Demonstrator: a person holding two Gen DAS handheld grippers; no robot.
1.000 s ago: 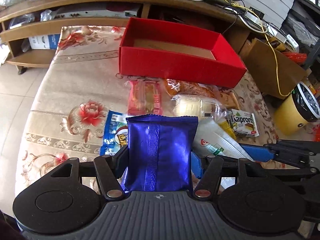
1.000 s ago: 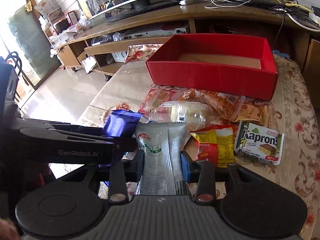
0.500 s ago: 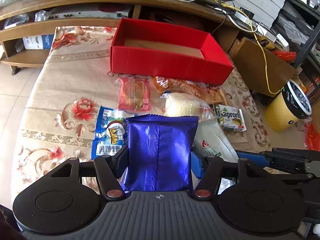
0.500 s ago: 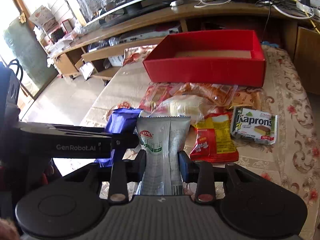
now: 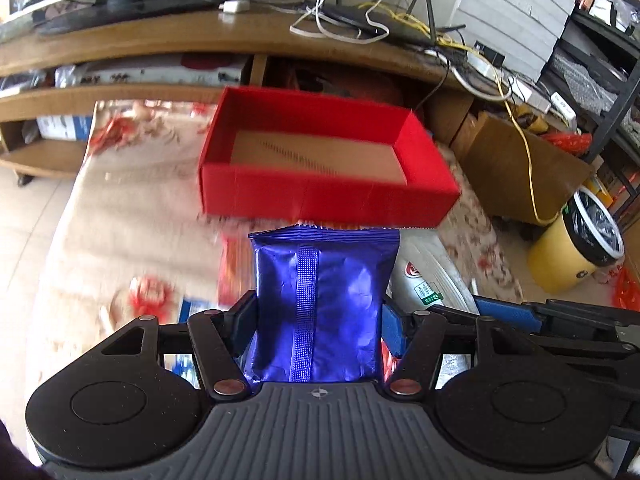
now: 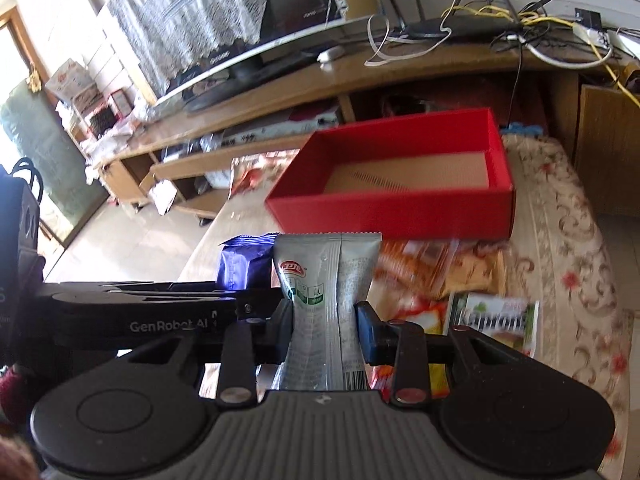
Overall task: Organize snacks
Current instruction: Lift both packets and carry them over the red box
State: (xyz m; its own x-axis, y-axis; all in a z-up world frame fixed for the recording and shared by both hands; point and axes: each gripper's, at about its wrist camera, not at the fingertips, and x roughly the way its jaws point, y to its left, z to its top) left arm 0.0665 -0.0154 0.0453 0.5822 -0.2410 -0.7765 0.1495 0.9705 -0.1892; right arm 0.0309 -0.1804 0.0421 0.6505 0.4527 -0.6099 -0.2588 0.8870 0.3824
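Left gripper (image 5: 318,316) clamping blue packet (image 5: 320,300), right gripper (image 6: 324,320) clamping grey pouch (image 6: 326,280); advisable: clear red box (image 5: 320,196) wall before release.

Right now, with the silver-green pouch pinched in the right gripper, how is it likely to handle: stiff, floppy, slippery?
The silver-green pouch stands upright above the right gripper, so it probably holds its shape and is light. Its film waists in where the pads squeeze it, suggesting soft contents. The glossy wrapper could slip in a loose grip.

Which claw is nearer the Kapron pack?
Right. The right claw sits just left of the Kapron pack; the left claw is farther left, beyond the right one.
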